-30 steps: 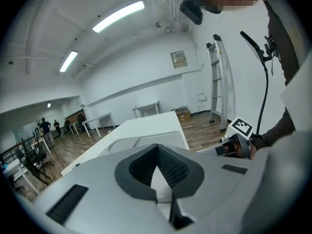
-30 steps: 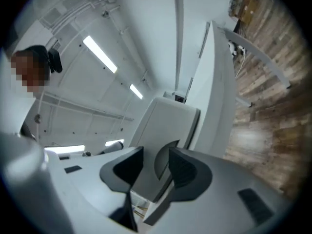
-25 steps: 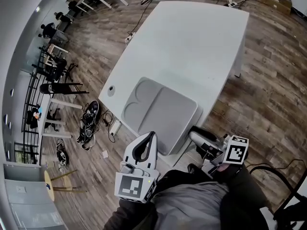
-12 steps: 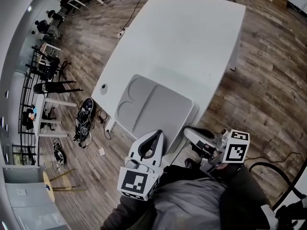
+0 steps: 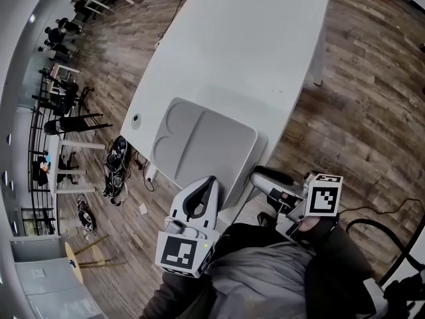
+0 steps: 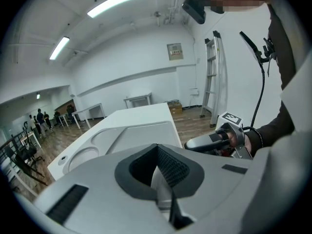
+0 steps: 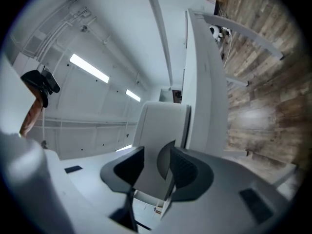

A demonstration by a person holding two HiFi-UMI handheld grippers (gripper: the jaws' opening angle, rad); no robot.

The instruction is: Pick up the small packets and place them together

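The person wore a grey top (image 5: 265, 281) with dark sleeves (image 5: 342, 261). The left gripper (image 5: 210, 183) and the right gripper (image 5: 256, 175) had smooth white shells, dark ribbed pads (image 6: 171, 165) and a cube (image 5: 323, 195) of black-and-white square markers each. A dark band (image 6: 257, 137), perhaps a cable, circled one wrist.

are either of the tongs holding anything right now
Nothing is held: the left tongs are shut, empty; the right tongs have just been opening, nothing between them.
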